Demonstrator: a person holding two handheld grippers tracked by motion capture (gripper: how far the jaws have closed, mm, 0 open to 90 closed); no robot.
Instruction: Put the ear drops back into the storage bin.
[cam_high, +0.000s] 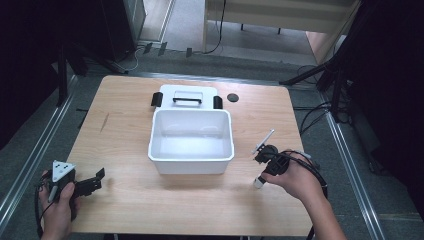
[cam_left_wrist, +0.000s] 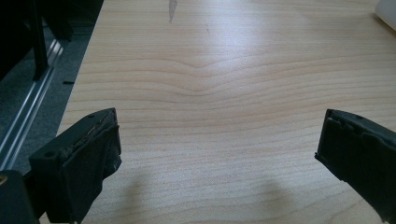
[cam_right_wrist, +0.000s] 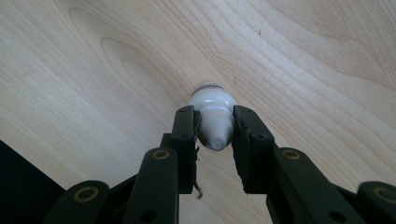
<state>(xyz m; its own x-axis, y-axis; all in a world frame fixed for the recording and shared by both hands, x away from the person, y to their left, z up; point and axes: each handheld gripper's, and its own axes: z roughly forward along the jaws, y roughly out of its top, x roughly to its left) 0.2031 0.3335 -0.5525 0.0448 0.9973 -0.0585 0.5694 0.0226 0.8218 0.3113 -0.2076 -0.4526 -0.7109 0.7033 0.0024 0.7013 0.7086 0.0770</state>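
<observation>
1. The right gripper (cam_right_wrist: 214, 133) is clamped on the ribbed cap of a small white bottle (cam_right_wrist: 212, 112) that stands on the table (cam_high: 125, 150), to the right of the white bin (cam_high: 191, 137) and near the front edge. The pads bite only the narrow, tapering top. Judged from that, the bottle could slide out downward once it is lifted, since the cap narrows toward the tip.
2. The bottle's body hangs free below the jaws. A quick swing toward the bin might make it pivot in the grip and tilt, so it would drop askew or miss.
3. In the high view a thin white stick (cam_high: 265, 141) lies just beside the right gripper (cam_high: 260, 172). The cable or the hand could brush it and knock it off the table.
4. The bin's near wall stands between the bottle and the inside. A low carry could bump the rim and jar the bottle loose.
5. The left gripper (cam_left_wrist: 217, 149) stands wide open with nothing between the jaws, over bare wood at the table's front left corner, well apart from the bin. It cannot steady the bin if the right one bumps it.
</observation>
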